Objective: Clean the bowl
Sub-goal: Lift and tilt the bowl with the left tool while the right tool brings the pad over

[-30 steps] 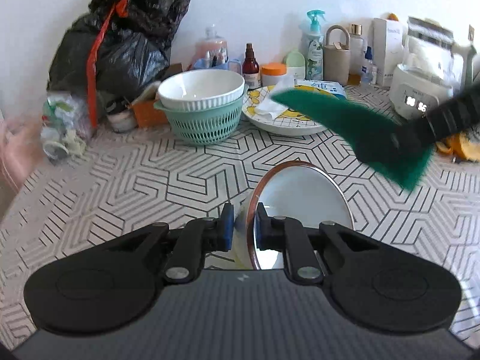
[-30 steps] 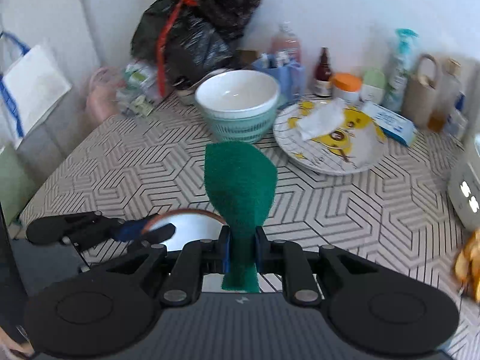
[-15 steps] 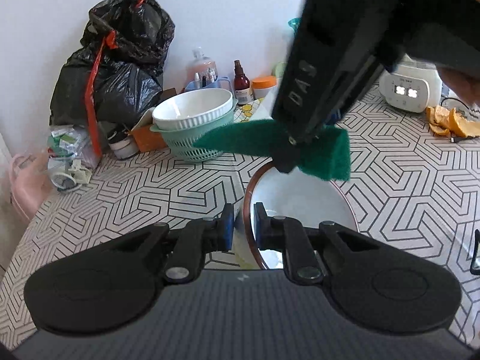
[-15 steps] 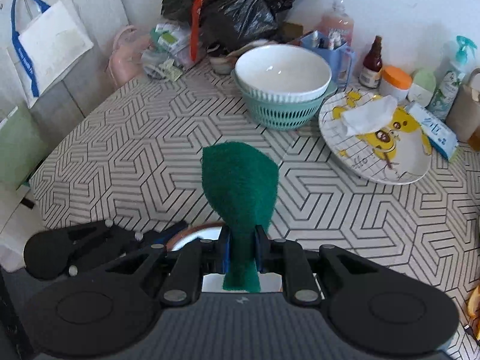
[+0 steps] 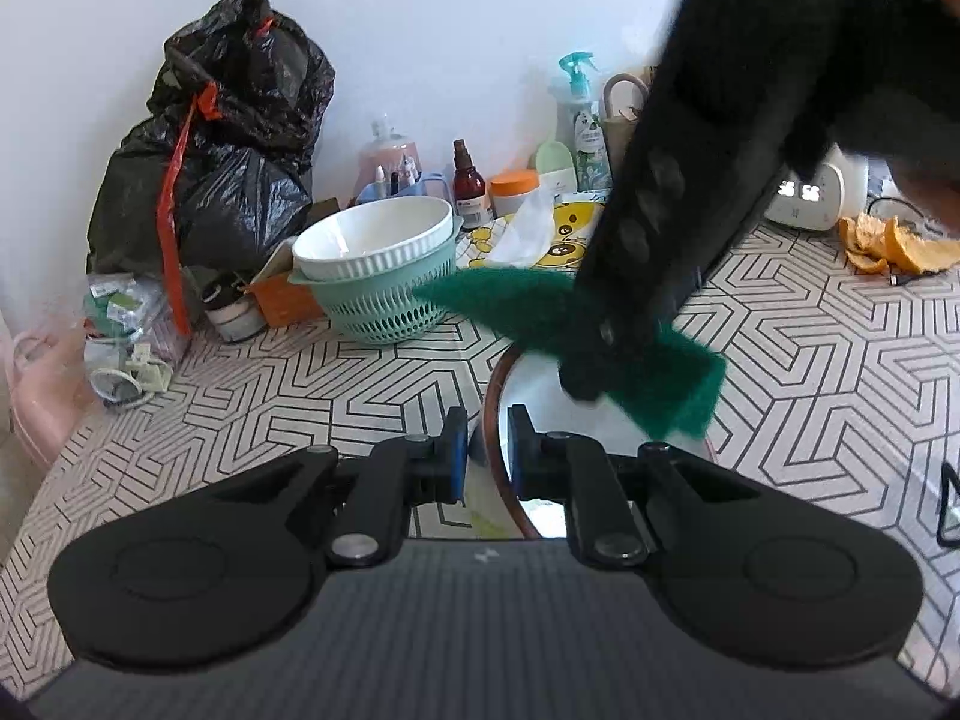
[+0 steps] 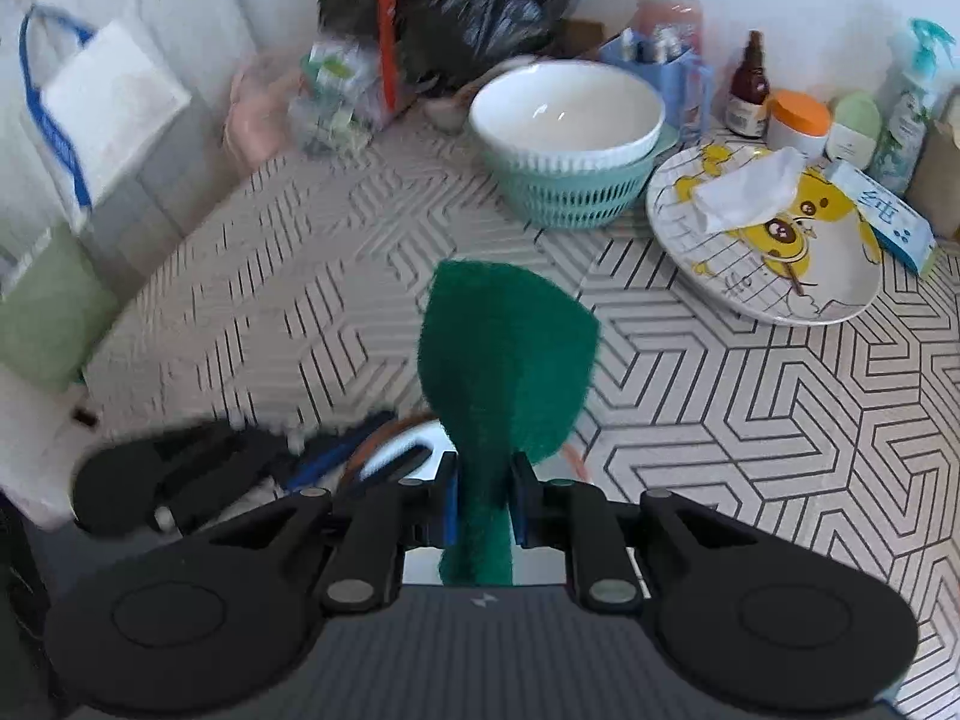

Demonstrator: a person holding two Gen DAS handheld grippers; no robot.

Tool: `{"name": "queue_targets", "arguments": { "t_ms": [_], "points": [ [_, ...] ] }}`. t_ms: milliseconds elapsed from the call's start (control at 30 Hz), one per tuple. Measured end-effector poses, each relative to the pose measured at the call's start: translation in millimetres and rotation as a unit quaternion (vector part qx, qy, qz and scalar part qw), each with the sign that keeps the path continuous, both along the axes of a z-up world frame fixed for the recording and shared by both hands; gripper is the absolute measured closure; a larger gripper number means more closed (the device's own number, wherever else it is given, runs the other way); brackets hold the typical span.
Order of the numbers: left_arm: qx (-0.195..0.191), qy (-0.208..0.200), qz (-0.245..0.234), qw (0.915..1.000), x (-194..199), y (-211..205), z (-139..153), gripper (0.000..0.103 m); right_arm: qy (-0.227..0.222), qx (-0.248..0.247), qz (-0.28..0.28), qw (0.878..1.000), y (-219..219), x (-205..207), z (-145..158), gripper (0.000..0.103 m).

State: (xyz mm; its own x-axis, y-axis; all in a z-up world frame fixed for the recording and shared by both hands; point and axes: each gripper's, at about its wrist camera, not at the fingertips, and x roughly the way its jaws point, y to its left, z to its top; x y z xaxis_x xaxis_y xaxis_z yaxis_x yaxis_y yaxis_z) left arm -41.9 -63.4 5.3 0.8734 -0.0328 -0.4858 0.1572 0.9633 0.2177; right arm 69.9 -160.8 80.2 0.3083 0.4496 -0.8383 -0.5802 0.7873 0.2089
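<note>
Bowl [image 5: 576, 414] with a brown rim sits low and near, tipped up on its side, and the left claw [image 5: 485, 450] is clamped on its rim, one finger inside and one outside. The bowl's white inside faces right.

The right claw [image 6: 485, 498] is squeezed shut on a green scrub pad [image 6: 504, 360]. In the left view this claw comes down from the top right, and the pad hangs over the far edge of the bowl, touching or almost touching it; I cannot tell which. In the right view the bowl peeks out just under the pad, with the left claw on its left side.

Farther off on the worktop [image 5: 840, 348] with its black zigzag lines stands a white bowl [image 5: 375, 240] inside a green basket [image 5: 384, 306]. To the right is a plate [image 6: 774, 240] with a yellow cartoon and a tissue on it. Black trash bags [image 5: 222, 138] are piled at the far left by the wall.
</note>
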Motion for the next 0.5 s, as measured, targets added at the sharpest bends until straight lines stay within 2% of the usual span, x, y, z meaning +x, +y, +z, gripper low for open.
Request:
{"name": "queue_targets", "arguments": {
  "t_ms": [167, 500],
  "points": [
    [-0.014, -0.006, -0.003, 0.9999, -3.0, 0.1, 1.5, 0.09, 0.018, 0.035, 0.0, 0.999, -5.0, 18.4, 12.7, 0.087],
    [-0.015, 0.0, -0.006, 0.9999, -2.4, 1.1, 0.6, 0.09, 0.027, 0.013, 0.012, 0.999, 11.5, 29.7, 7.7, 0.087]
  ]
}}
